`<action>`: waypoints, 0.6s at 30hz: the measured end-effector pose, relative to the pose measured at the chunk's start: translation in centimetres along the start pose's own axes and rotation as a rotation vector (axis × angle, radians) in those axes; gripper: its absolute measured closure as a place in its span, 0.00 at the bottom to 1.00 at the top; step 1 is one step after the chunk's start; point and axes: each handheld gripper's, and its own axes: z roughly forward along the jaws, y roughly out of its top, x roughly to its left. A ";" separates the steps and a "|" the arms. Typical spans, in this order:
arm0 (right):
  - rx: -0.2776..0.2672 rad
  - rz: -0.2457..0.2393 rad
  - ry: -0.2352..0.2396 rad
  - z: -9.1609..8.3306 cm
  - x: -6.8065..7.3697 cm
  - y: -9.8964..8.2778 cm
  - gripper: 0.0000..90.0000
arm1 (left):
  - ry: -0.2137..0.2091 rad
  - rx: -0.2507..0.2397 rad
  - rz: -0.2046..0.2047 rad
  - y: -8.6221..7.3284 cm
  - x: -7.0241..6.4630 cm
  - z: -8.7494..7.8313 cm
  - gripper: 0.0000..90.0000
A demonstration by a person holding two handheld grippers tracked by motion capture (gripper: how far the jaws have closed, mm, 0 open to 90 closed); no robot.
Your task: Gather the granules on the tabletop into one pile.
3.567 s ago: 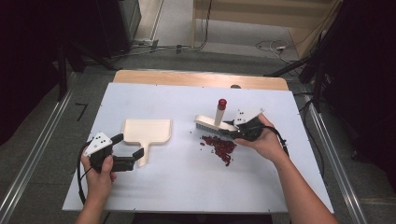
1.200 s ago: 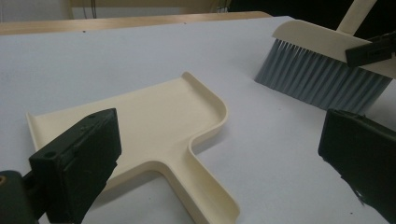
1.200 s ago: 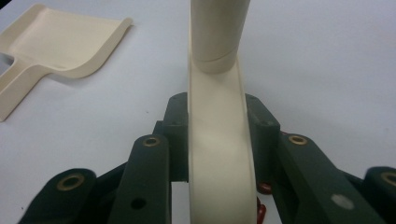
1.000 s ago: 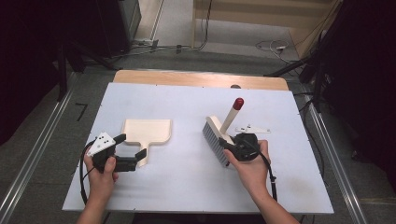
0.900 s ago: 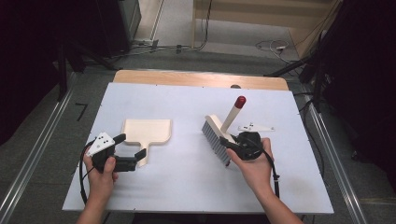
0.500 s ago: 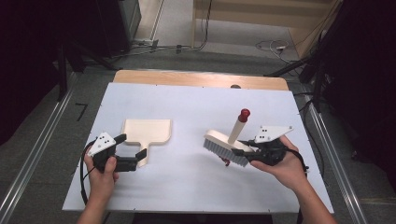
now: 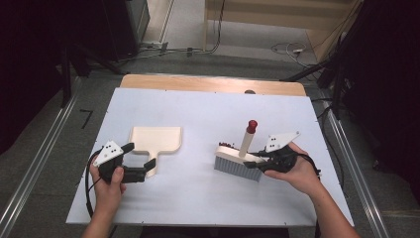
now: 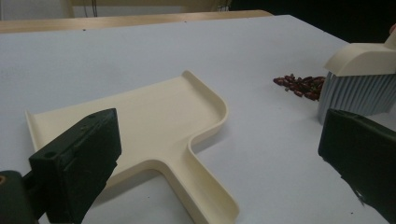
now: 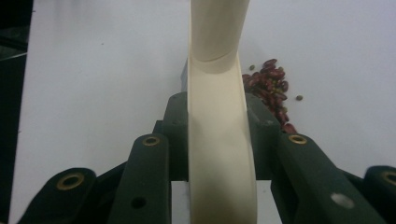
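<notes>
Left claw [image 7: 140,159] is held open at the table's [image 7: 208,114] near-left, jaws spread wide either side of the dustpan [image 7: 154,141] handle, nothing gripped. In the left gripper view the dustpan [image 8: 154,126] is seen lying flat, handle pointing toward the camera, between the two jaws; contact with the handle cannot be told.

Right claw [image 7: 253,159] is clamped on the brush [image 7: 238,161], at the right end of its cream back. In the right gripper view the cream brush [image 9: 219,121] body is seen pinched between both jaws, handle rising away from the camera.

Brush is set bristles-down on the table, right of centre, well apart from the dustpan. Handle is tilted up and slightly right, topped by a red knob [image 7: 252,124].

Beans [image 7: 227,145]: small dark-red pile, seen just behind the brush's left end in the high view. In the left gripper view the beans [image 8: 301,85] are seen against the bristles on the far side. In the right gripper view the beans [image 9: 271,91] lie just right of the brush body, a few strays beside the pile.
</notes>
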 end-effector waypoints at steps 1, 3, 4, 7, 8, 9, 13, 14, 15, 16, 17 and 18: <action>0.002 -0.002 -0.006 0.1 -0.2 0.2 0.73 | 0.000 0.000 0.001 0.0 0.0 0.0 0.00; 0.006 -0.004 -0.009 0.3 -0.6 0.4 0.73 | 0.000 -0.001 0.000 0.0 0.0 0.0 0.00; 0.008 -0.005 -0.010 0.4 -0.8 0.6 0.73 | 0.000 -0.002 0.000 0.0 0.0 0.0 0.00; 0.006 -0.009 -0.019 0.6 -1.3 0.8 0.73 | -0.001 -0.001 0.001 0.0 0.0 0.0 0.00; 0.003 -0.016 -0.020 0.7 -1.4 0.9 0.73 | -0.001 -0.001 0.001 0.0 0.0 0.0 0.00; 0.000 -0.016 -0.026 0.7 -1.5 0.9 0.73 | -0.001 -0.001 0.001 0.0 0.0 0.0 0.00; -0.002 -0.015 -0.025 0.9 -2.0 1.1 0.73 | -0.001 -0.001 0.001 0.0 0.0 0.0 0.00; -0.004 -0.011 -0.024 0.9 -2.0 1.1 0.73 | -0.001 0.000 0.000 0.0 0.0 0.0 0.00; -0.004 -0.013 -0.030 1.0 -2.1 1.1 0.73 | -0.002 0.001 0.001 0.0 0.0 0.0 0.00; -0.002 -0.017 -0.036 0.9 -2.2 1.2 0.73 | -0.002 0.000 0.001 0.0 0.0 0.0 0.00; -0.004 -0.020 -0.037 1.0 -2.2 1.2 0.73 | -0.002 0.001 0.001 0.0 0.0 0.0 0.00; -0.004 -0.016 -0.040 1.0 -2.3 1.3 0.73 | -0.002 0.000 0.001 0.0 0.0 0.0 0.00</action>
